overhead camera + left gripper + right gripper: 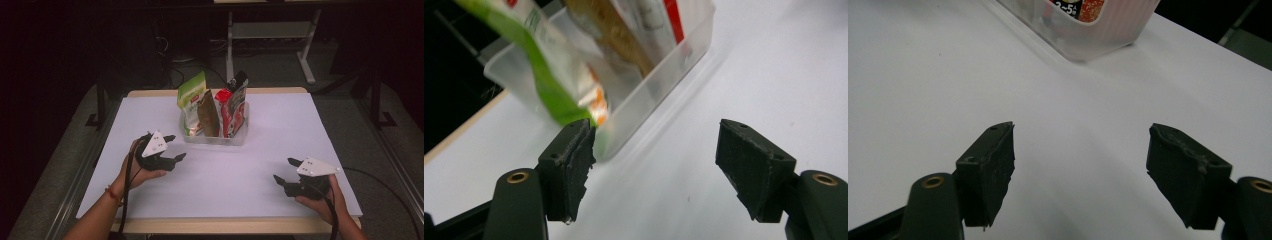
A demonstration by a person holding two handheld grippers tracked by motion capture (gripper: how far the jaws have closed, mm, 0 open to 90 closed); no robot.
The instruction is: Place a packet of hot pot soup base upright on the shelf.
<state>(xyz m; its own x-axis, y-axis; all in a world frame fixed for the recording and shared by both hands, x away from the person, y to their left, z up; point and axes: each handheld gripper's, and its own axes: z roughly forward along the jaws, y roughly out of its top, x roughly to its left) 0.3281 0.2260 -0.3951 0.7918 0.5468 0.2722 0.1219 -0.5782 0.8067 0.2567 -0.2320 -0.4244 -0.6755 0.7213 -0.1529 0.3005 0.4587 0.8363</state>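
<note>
Both your tools, left tool (172, 148) and right tool (286, 170), gape wide, holding nothing. The snack pouches (192, 95) in the clear bin (215, 136) near the worktop's far edge look light, crinkly and slippery. Pinch a top seam.

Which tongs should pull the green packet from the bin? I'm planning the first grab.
Left. The left tongs sit open just short of the bin, on the green packet side; the right tongs are farther away.

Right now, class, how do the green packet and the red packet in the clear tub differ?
The green packet stands at the tub's left end and leans left; the red packet stands at the right end, more upright. Green has a pale lower half; red carries a black top. Both stand in the clear tub, a brown packet between them.
</note>
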